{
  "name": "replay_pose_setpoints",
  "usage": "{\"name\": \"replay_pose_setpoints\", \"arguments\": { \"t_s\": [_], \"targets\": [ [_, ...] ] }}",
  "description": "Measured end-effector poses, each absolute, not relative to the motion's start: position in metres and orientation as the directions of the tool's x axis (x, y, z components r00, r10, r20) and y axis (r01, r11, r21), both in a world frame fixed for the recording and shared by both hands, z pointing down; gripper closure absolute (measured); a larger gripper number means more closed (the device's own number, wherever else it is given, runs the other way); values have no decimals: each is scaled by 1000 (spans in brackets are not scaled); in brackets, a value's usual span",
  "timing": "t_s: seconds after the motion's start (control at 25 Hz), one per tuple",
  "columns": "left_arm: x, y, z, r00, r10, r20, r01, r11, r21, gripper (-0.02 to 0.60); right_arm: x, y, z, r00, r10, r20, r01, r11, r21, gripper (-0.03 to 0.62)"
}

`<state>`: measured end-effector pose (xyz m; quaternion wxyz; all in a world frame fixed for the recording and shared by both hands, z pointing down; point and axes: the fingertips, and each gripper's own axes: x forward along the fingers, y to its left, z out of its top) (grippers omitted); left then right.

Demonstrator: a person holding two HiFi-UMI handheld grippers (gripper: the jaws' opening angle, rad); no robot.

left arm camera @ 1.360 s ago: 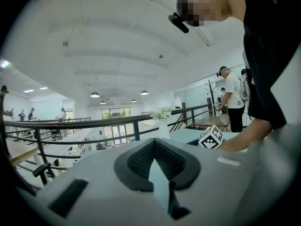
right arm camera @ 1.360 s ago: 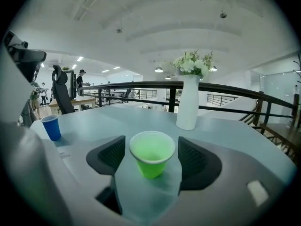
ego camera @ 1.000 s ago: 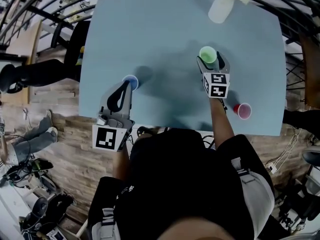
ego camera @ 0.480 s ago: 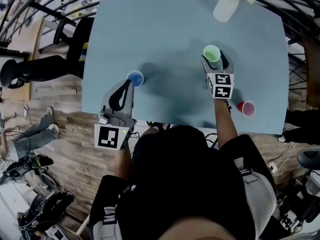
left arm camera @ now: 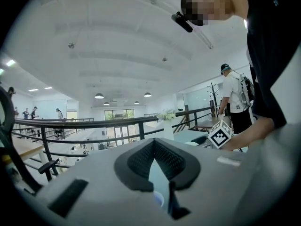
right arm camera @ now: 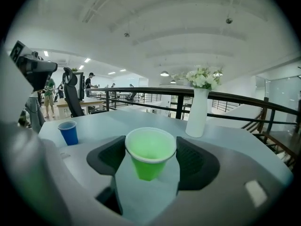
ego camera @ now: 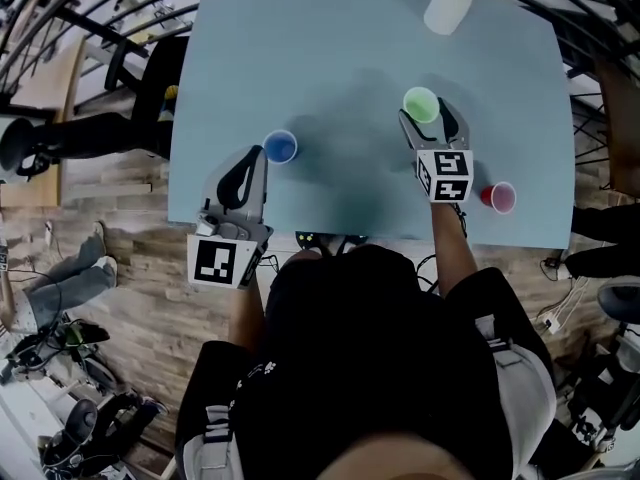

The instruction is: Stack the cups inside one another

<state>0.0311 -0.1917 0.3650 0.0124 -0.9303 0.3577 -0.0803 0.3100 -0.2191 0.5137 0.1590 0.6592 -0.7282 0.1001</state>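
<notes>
Stacking has hardly started: all three cups are apart on the table (ego camera: 330,48), and none is inside another. The right gripper (ego camera: 424,116) has its jaws closed in on the green cup (ego camera: 421,104), with the pads against its sides just below the rim, over the right half of the table; I cannot tell whether the cup is off the surface. The left gripper (ego camera: 260,158) has its fingertips together and holds nothing, and its tips are just beside the blue cup (ego camera: 281,147), which stands upright near the table's left front. The red cup (ego camera: 498,197) stands alone near the right front edge. By my judgement one cup is grasped and every nesting remains to be done.
</notes>
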Motion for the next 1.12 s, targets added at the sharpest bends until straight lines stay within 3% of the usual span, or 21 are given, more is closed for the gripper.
{"name": "replay_pose_setpoints", "arguments": {
  "t_s": [0.56,1.12],
  "targets": [
    [-1,-191,365,758,-641,122,-639,-767,-60,591,250,-201,474,-119,-944,307,-988,143,56,255],
    [-30,-194,369,759,-642,109,-642,-766,-39,591,167,-205,442,-252,-934,255,-961,272,47,255]
  ]
}}
